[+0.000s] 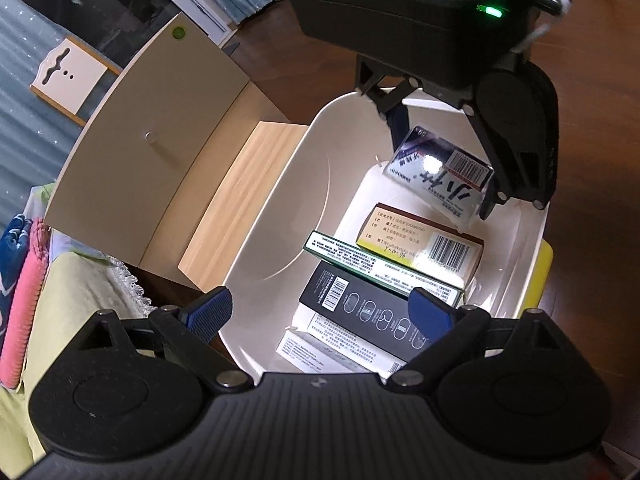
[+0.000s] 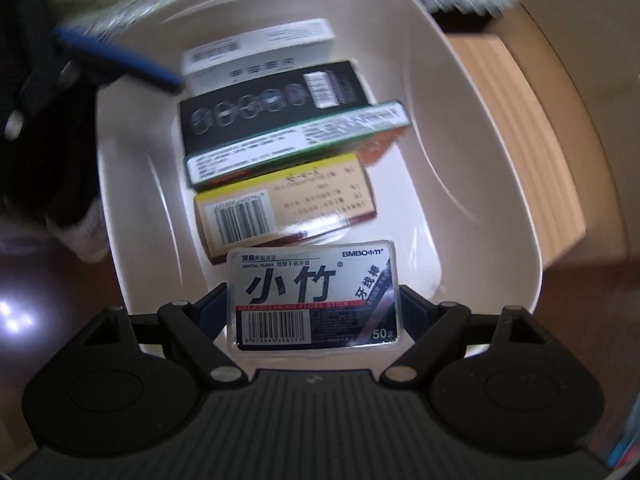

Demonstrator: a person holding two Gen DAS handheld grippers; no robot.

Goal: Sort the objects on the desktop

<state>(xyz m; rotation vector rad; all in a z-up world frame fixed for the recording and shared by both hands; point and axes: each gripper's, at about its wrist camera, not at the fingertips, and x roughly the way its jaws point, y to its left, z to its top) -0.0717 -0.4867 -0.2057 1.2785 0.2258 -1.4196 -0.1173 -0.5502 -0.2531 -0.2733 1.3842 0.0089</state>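
A white basin holds several boxes: a yellow-and-brown box, a long green-edged box, a black box and a white box. My right gripper is shut on a clear dental floss stick box, held over the basin's far end above the yellow box. My left gripper stands open over the basin's near rim, nothing between its blue pads.
A light wooden cabinet with an open shelf stands beside the basin. A yellow item sticks out under the basin's rim. Pale green cloth and a pink towel lie at the left. Dark wooden surface surrounds.
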